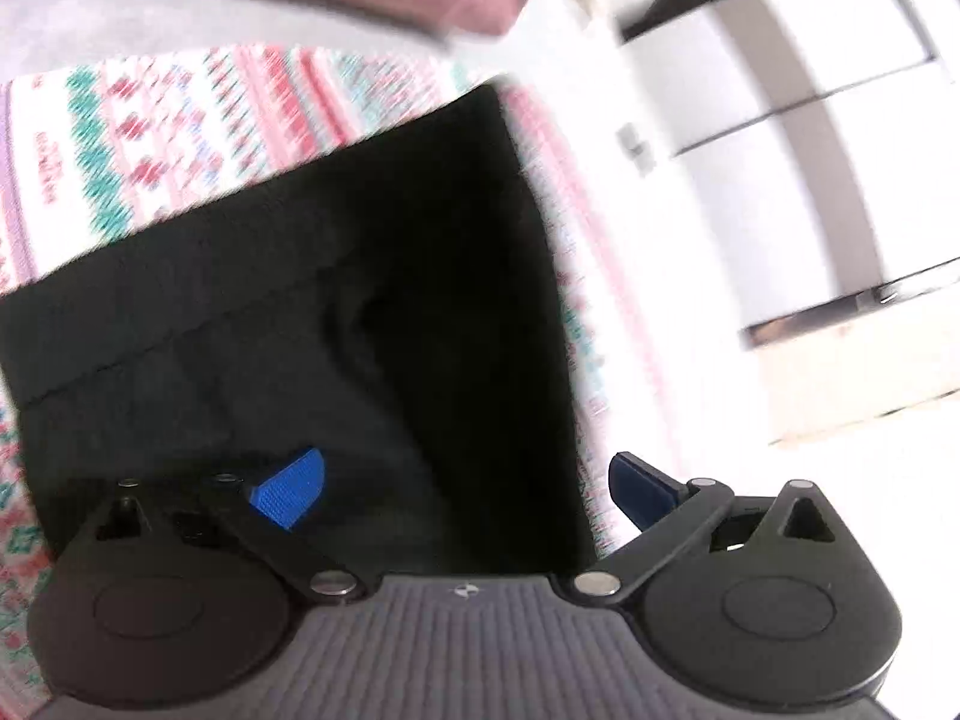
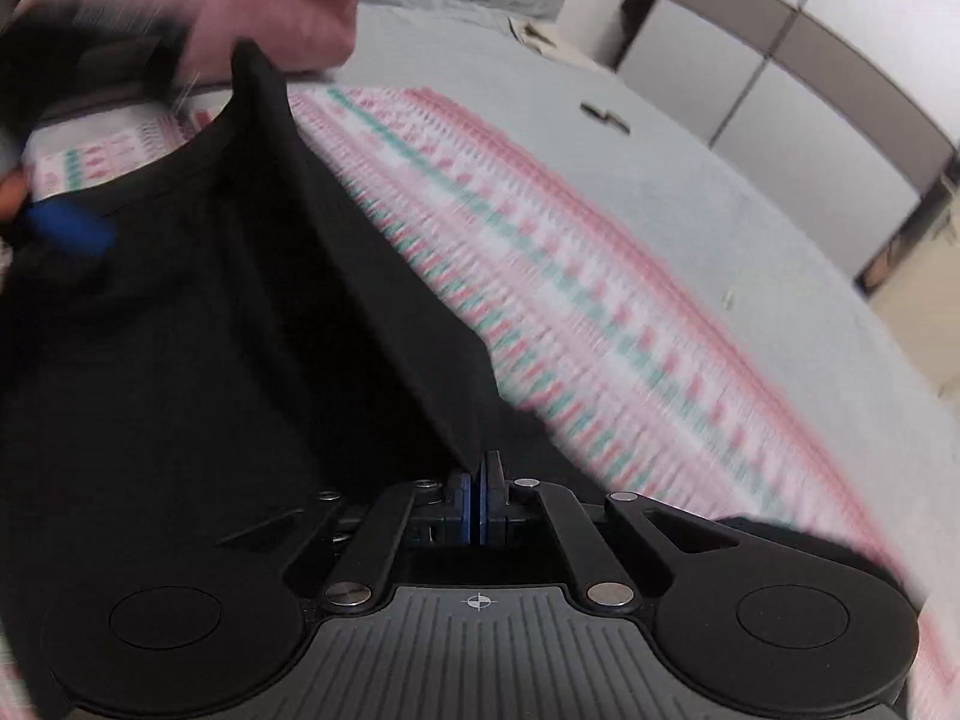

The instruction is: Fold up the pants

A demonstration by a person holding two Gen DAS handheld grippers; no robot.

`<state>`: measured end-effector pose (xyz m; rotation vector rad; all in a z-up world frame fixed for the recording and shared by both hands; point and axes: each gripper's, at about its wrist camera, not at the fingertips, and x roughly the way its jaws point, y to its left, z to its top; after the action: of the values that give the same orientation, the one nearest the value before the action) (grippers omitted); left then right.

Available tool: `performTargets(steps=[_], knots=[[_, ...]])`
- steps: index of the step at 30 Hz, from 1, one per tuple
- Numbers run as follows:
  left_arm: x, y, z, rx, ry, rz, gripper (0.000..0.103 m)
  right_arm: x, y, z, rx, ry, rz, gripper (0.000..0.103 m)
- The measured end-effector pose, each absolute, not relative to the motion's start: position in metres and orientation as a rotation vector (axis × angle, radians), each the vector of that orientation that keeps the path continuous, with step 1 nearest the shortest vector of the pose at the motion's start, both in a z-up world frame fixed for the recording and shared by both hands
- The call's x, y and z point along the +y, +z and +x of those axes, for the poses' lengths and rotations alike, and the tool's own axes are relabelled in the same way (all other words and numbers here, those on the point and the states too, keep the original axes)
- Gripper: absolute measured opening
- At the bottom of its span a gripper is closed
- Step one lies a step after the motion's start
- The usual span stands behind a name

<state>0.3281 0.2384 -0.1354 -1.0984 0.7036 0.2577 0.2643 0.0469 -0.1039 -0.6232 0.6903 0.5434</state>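
Close to you, your right gripper is squeezed all the way shut. Its blue pads are pinched on a thin edge of the black pants, right at the tips. The cloth rises from the pads in a long ridge and comes to a point far off, so that edge looks lifted off the bed.

Your left gripper is wide open. Its two blue pads are far apart and hold nothing. The pants lie just under and in front of it, with a straight seam across the cloth and a soft bump in the middle.

The pants rest on a blanket with pink and green patterns, spread on the bed. Farther away you can see a pink pillow, and white cupboards stand at the far right.

I think the fold is only starting. One edge is picked up, but it has not been laid over yet. You still need to carry it across, set it down and smooth it. The pictures are blurry, so I cannot tell which part of the pants you hold.
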Motion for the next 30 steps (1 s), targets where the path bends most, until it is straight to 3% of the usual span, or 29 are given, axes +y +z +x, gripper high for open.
performTargets(steps=[7, 8, 9, 10, 12, 14, 16, 22, 30], knots=[[0.235, -0.142, 0.336, 0.824, 0.407, -0.951, 0.103, 0.049, -0.138, 0.205, 0.719, 0.490, -0.620, 0.003], [0.237, -0.145, 0.335, 0.839, 0.428, -0.961, 0.094, 0.045, -0.138, 0.202, 0.739, 0.499, -0.615, 0.008], [0.239, -0.148, 0.335, 0.854, 0.440, -0.960, 0.078, 0.040, -0.138, 0.202, 0.760, 0.509, -0.598, 0.011], [0.239, -0.149, 0.335, 0.864, 0.453, -0.952, 0.070, 0.034, -0.136, 0.203, 0.776, 0.515, -0.583, 0.017], [0.239, -0.148, 0.333, 0.865, 0.472, -0.948, 0.042, 0.019, -0.129, 0.209, 0.800, 0.509, -0.526, 0.030], [0.239, -0.146, 0.330, 0.867, 0.480, -0.956, 0.041, -0.003, -0.117, 0.223, 0.808, 0.469, -0.441, 0.066], [0.240, -0.146, 0.322, 0.869, 0.488, -0.955, 0.040, -0.034, -0.102, 0.244, 0.784, 0.372, -0.342, 0.078], [0.235, -0.142, 0.319, 0.873, 0.515, -0.932, 0.037, -0.144, -0.078, 0.344, 0.851, 0.065, 0.109, 0.079], [0.238, -0.146, 0.325, 0.880, 0.520, -0.938, 0.032, -0.154, -0.100, 0.438, 0.951, -0.190, 0.111, 0.083]])
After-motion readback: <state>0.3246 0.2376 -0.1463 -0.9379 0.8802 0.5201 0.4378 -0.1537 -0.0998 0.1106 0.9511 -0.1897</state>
